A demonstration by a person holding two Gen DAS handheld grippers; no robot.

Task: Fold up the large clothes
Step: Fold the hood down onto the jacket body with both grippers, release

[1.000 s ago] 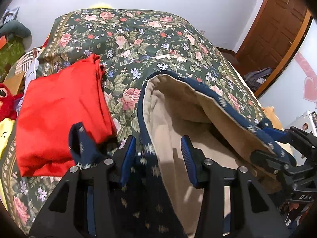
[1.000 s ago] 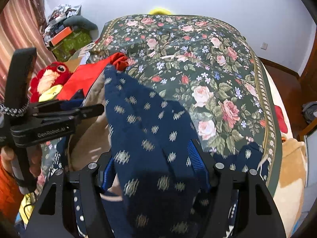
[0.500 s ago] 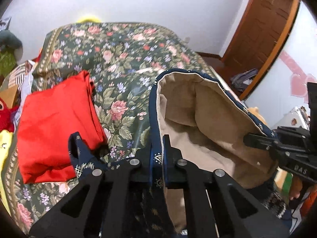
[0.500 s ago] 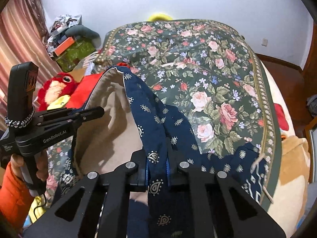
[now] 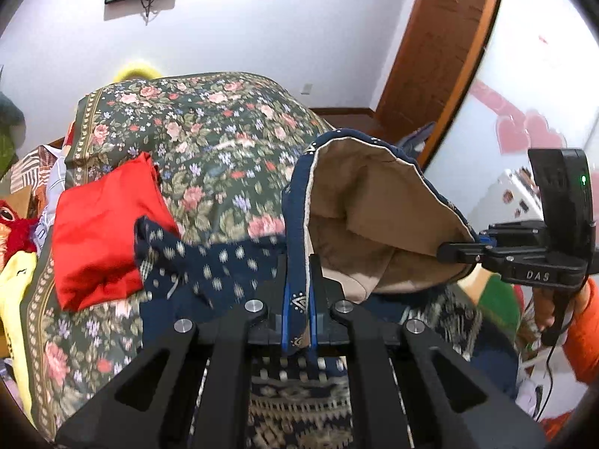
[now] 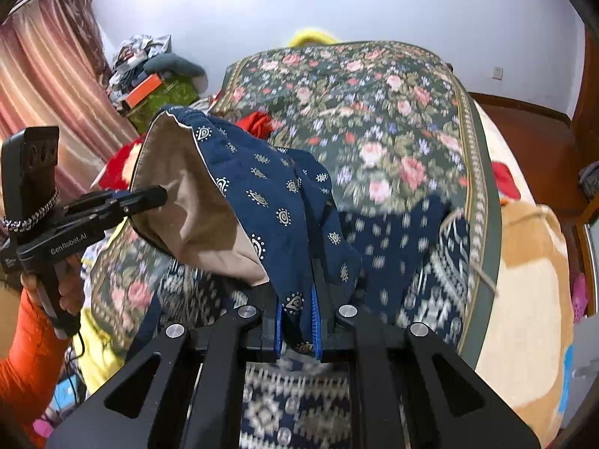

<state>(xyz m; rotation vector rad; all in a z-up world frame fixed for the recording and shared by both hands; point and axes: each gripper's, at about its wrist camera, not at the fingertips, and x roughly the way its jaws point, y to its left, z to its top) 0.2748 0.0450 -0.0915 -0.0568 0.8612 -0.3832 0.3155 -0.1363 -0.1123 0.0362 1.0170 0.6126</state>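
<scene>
Both jaws went from open to clamped: left gripper (image 5: 298,305) and right gripper (image 6: 296,316) each pinch the navy garment's (image 6: 269,202) hem, now lifted off the bed's (image 5: 209,138) near edge, ready for folding.

Each wrist view looks steeply down along its tool, close; both share the floral bedspread (image 5: 209,138).

We see an evenly lit room in soft, cool light with no hard shadows; black fisheye vignetting curves the corners and bends the brown wooden door frame (image 5: 483,48). Motion blur smears the green floral bedspread (image 6: 378,119) and the dotted navy garment (image 5: 209,265), while both gripper frames stay sharp
</scene>
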